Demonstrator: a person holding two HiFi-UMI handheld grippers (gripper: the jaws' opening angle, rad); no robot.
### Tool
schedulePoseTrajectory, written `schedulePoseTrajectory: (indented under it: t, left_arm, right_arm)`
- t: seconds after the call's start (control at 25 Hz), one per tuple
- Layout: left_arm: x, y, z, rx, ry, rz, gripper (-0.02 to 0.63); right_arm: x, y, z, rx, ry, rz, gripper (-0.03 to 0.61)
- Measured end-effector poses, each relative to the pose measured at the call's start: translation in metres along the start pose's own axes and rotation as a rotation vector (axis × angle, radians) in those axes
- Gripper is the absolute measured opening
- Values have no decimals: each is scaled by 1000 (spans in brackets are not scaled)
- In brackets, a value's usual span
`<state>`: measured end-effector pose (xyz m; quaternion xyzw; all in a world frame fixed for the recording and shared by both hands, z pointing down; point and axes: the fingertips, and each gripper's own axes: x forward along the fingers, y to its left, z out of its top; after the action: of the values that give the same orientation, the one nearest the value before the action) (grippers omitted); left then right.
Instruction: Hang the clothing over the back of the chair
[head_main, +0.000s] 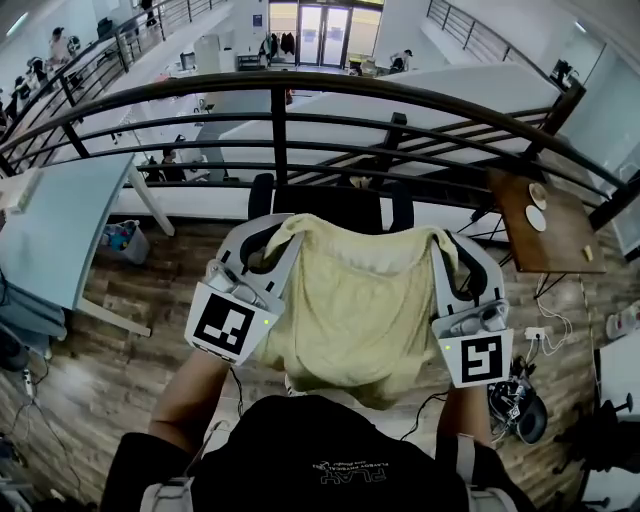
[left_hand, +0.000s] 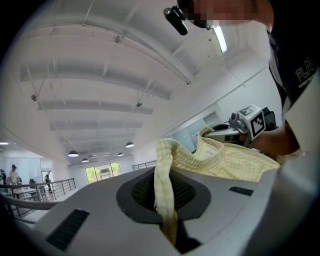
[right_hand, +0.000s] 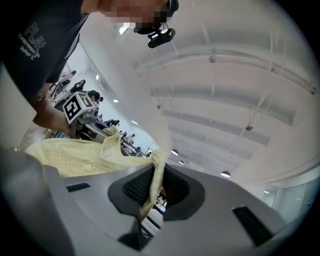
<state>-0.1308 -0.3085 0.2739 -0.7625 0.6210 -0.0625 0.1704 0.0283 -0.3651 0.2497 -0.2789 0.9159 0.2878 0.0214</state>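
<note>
A pale yellow knitted garment (head_main: 350, 305) hangs spread between my two grippers, held by its top corners. My left gripper (head_main: 272, 238) is shut on the left corner, with a strip of yellow fabric (left_hand: 165, 190) pinched between its jaws. My right gripper (head_main: 447, 243) is shut on the right corner, and the cloth (right_hand: 156, 175) runs down between its pads. The black chair (head_main: 335, 205) stands just beyond the garment, its back showing above the cloth's top edge. In the left gripper view the garment (left_hand: 230, 161) stretches across to the right gripper (left_hand: 244, 124). Most of the chair is hidden by the cloth.
A curved black railing (head_main: 280, 120) runs right behind the chair, with a lower floor beyond it. A light blue table (head_main: 50, 230) stands at the left, a small wooden table (head_main: 545, 225) at the right. Cables and a black object (head_main: 525, 405) lie on the wood floor at right.
</note>
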Motion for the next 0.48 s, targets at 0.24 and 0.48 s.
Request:
schedulePoseTrajectory:
  t: [0.24,0.48]
  left_arm:
    - [15,11,-20,-21,43,-4,25]
    - [31,19,-33,-31,68,-7,25]
  right_arm:
    - [23,-3,-21,-6,41,58,44]
    - [43,-7,-41,16,83,134,44]
